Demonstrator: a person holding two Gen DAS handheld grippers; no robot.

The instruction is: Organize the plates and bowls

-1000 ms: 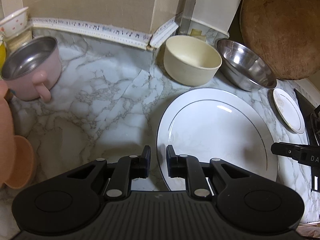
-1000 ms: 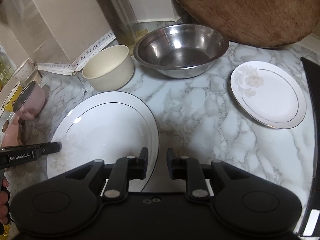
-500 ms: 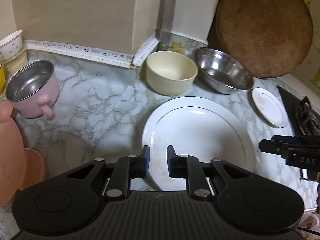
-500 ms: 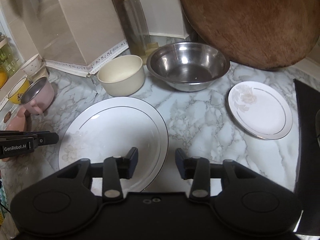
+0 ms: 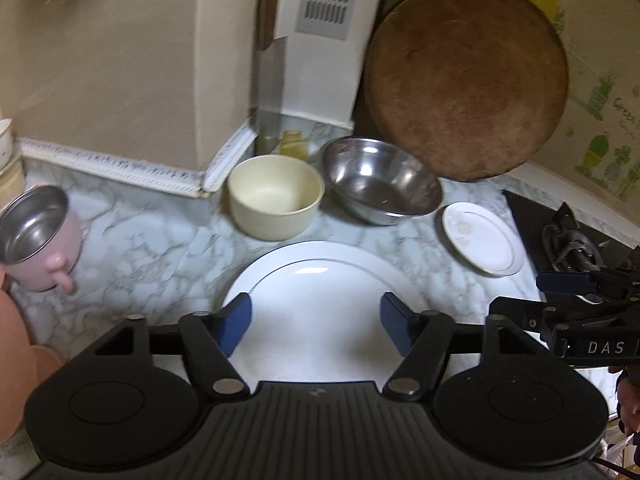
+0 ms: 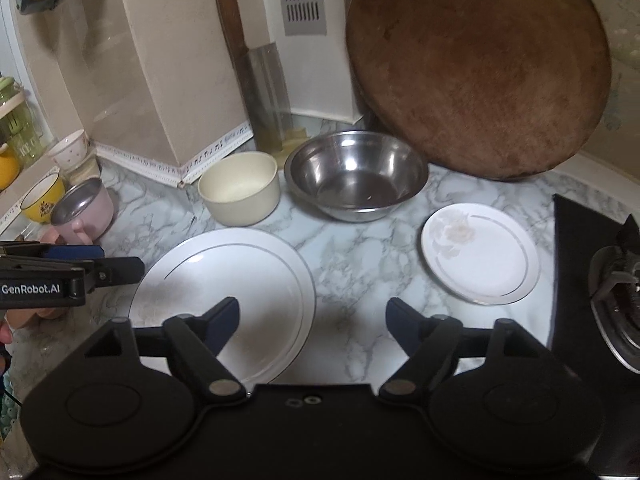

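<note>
marble desk [image 6: 360, 272], both hand-held grippers, left [image 5: 316, 322] and right [image 6: 312, 320], just opened and empty over large plate [image 6: 240, 276]; small plate [image 6: 480, 252], bowls ahead unstacked.

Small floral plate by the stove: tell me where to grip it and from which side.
Grip the small floral plate by its rim, probably the near edge facing the right gripper, whose jaws have just been opening with nothing between them. It lies flat on the marble counter, so only the thin rim offers a hold. The stove crowds its right side.
</note>
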